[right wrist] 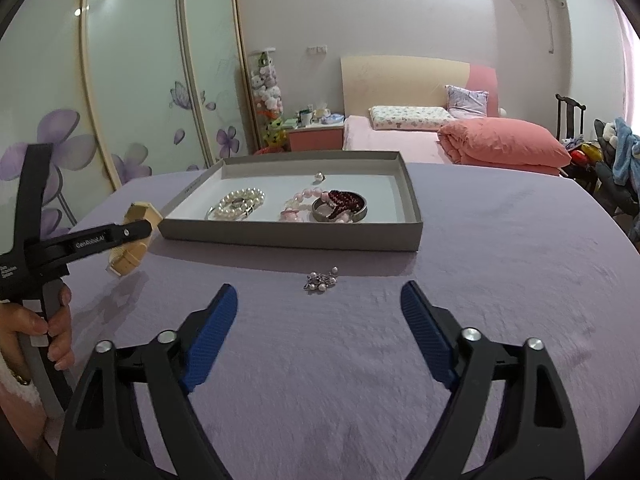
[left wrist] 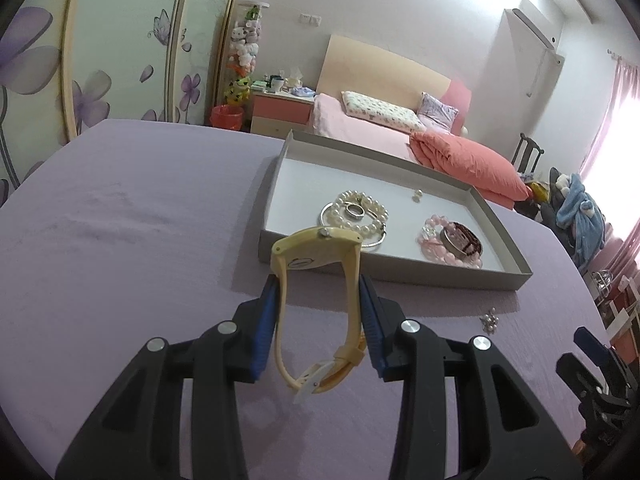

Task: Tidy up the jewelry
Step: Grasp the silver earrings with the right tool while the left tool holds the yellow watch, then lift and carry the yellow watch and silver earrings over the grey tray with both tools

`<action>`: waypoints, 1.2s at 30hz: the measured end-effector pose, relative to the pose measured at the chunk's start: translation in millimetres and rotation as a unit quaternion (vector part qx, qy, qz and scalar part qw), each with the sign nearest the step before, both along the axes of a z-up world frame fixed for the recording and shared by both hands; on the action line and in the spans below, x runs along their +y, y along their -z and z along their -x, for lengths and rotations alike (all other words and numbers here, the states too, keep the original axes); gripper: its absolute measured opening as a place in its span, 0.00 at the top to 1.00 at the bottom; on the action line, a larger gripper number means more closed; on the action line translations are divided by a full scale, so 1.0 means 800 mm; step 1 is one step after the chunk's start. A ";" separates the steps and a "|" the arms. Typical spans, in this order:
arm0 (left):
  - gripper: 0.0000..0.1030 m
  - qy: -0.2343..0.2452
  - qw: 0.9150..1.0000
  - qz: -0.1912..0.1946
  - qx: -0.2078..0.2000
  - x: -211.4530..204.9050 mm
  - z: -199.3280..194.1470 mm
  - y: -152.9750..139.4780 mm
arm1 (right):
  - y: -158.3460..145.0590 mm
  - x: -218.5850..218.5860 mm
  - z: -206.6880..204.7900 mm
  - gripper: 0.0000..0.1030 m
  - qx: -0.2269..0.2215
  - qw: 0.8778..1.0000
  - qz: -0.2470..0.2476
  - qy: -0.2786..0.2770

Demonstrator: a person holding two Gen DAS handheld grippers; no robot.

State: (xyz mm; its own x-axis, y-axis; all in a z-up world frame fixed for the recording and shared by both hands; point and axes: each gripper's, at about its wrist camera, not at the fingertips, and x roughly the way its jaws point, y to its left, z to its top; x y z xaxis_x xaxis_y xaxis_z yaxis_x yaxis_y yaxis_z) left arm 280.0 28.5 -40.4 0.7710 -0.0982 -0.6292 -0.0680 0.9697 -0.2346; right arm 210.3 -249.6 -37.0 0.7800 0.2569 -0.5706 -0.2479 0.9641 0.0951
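My left gripper (left wrist: 320,284) is shut on a cream-yellow wristwatch (left wrist: 316,248), holding its strap loop above the purple table, just short of the grey tray's (left wrist: 384,268) near wall. The watch also shows in the right wrist view (right wrist: 138,216), left of the tray (right wrist: 296,236). The tray holds a pearl bracelet (left wrist: 362,210) with a ring inside it, a pink bead bracelet (left wrist: 434,240), a dark red bracelet in a silver bangle (left wrist: 464,240) and a small earring (left wrist: 417,196). My right gripper (right wrist: 318,300) is open and empty, just before a small pearl brooch (right wrist: 322,279) on the cloth.
The table is covered by a purple cloth (right wrist: 500,280). The brooch also shows in the left wrist view (left wrist: 491,320), right of my left gripper. Behind the table stand a bed with pink bedding (right wrist: 500,144), a wardrobe with flower doors (right wrist: 120,120) and a chair (right wrist: 568,116).
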 end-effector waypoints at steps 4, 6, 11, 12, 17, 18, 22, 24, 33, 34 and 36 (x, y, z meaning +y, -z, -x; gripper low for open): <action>0.62 -0.012 1.000 0.004 -0.013 0.008 0.001 -0.001 | 0.013 0.010 -0.023 0.52 0.035 0.999 0.024 -0.009; 0.62 -0.016 1.000 0.007 -0.019 0.012 0.004 -0.003 | 0.021 0.015 -0.037 0.55 0.055 0.998 0.031 -0.008; 0.62 -0.017 0.999 0.021 -0.023 0.020 0.005 -0.004 | 0.037 0.025 -0.069 0.55 0.095 0.995 0.042 -0.006; 0.62 -0.018 0.999 0.023 -0.024 0.021 0.005 -0.005 | 0.039 0.027 -0.078 0.55 0.103 0.994 0.047 -0.005; 0.62 -0.023 0.999 0.027 -0.025 0.026 0.005 -0.005 | 0.050 0.038 -0.105 0.66 0.128 0.990 0.063 0.003; 0.62 -0.023 0.999 0.027 -0.024 0.026 0.005 -0.005 | 0.050 0.038 -0.107 0.71 0.128 0.990 0.065 0.004; 0.62 -0.024 0.999 0.024 -0.024 0.026 0.005 -0.003 | 0.046 0.036 -0.104 0.90 0.126 0.990 0.065 0.006; 0.62 -0.024 0.999 0.022 -0.027 0.026 0.007 -0.003 | 0.045 0.030 -0.098 0.91 0.124 0.990 0.064 0.010; 0.62 -0.014 0.999 0.005 -0.046 0.016 0.021 -0.013 | -0.009 -0.037 -0.016 0.91 0.030 0.999 -0.018 0.031; 0.62 -0.011 0.999 0.001 -0.051 0.013 0.027 -0.016 | -0.016 -0.042 -0.006 0.91 0.017 0.999 -0.026 0.031; 0.62 -0.006 0.998 -0.005 -0.059 0.010 0.039 -0.021 | -0.029 -0.052 0.010 0.91 -0.008 0.999 -0.032 0.034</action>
